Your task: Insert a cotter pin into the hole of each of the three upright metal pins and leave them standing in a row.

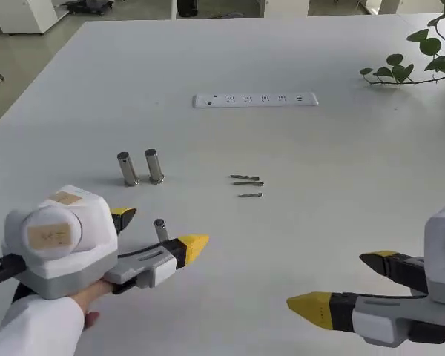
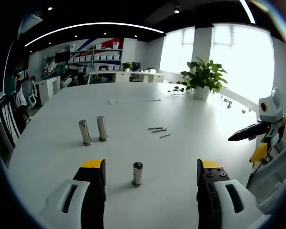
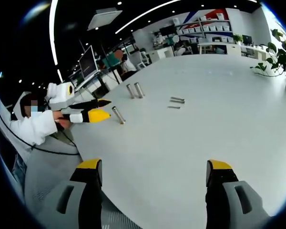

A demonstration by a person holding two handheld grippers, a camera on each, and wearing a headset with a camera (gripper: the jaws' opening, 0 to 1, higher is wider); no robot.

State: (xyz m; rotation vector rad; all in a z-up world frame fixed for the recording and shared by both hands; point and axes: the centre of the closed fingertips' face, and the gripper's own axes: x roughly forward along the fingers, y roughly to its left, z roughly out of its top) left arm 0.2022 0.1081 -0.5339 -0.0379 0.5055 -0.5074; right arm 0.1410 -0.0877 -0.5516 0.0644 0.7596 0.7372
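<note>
Two upright metal pins (image 1: pixel 127 169) (image 1: pixel 154 166) stand side by side left of the table's middle. A third upright pin (image 1: pixel 161 231) stands nearer to me, between the spread jaws of my left gripper (image 1: pixel 162 228), which is open and not touching it. The left gripper view shows that pin (image 2: pixel 137 174) standing free between the jaws, the other two (image 2: pixel 85 132) (image 2: pixel 102 129) beyond. Three small cotter pins (image 1: pixel 248 185) lie loose on the table right of the pair. My right gripper (image 1: pixel 332 282) hovers open and empty at the near right, well away from them.
A white power strip (image 1: pixel 255 100) lies across the table's far middle. A potted plant (image 1: pixel 423 59) reaches in at the far right corner. The white table (image 1: pixel 334 170) is bare between the cotter pins and the right gripper.
</note>
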